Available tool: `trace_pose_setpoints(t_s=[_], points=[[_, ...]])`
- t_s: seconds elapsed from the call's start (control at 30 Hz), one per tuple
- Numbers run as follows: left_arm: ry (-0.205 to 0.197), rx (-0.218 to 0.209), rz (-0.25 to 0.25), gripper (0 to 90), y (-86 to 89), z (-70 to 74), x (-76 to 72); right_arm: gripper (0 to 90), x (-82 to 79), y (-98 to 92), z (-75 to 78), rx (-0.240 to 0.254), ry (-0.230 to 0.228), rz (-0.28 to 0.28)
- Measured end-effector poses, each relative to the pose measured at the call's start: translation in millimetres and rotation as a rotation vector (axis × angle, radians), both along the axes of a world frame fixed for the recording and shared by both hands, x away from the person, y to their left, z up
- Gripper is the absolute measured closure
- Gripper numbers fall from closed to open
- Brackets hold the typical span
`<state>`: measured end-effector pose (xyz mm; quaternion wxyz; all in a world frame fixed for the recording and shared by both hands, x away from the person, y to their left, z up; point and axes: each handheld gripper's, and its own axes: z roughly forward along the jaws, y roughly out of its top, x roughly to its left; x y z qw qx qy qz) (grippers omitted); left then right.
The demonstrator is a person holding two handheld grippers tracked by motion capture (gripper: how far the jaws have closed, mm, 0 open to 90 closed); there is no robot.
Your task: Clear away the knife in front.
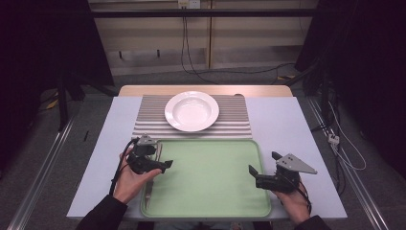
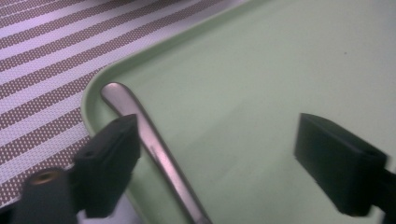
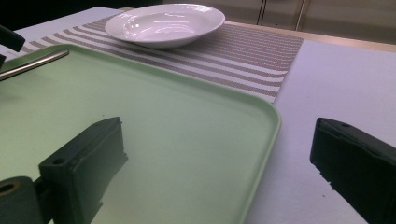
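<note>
Over tray's (image 1: 210,167) left edge: left gripper (image 2: 215,154) level, fingers wide around utensil handle (image 2: 154,144), unpinched | right gripper (image 3: 219,168) fingers wide, empty

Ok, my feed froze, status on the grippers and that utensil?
Left gripper open over utensil handle, not gripping. Right gripper open, empty. Utensil lying in green tray. Nothing in the way.
</note>
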<state>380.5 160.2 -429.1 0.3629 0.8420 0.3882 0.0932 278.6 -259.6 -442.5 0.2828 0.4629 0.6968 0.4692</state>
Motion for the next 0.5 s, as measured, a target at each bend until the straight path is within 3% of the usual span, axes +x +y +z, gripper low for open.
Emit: trace_pose_setpoints(t_s=[0.1, 0.2, 0.27, 0.37, 0.5], points=[[0.012, -0.03, -0.061, 7.4, 3.3, 3.7, 0.0, 2.8, 0.2, 0.3, 0.0, -0.001, 0.0, 0.001], [0.006, -0.081, -0.062, 6.8, 4.9, 9.0, -0.5, 2.8, 0.5, 1.0, -0.1, -0.002, -0.001, 0.004], [-0.023, -0.098, -0.06, 7.1, 4.7, 13.3, -2.0, 2.8, 0.9, 0.6, -0.2, -0.003, 0.001, 0.003], [-0.11, -0.068, -0.03, 7.8, 4.6, 18.4, -5.4, 2.8, 0.9, 0.5, -0.2, 0.0, 0.002, -0.001], [-0.154, -0.041, -0.017, 7.2, 7.5, 19.4, -8.0, 2.8, 0.5, 0.0, -0.1, -0.002, -0.001, -0.004]])
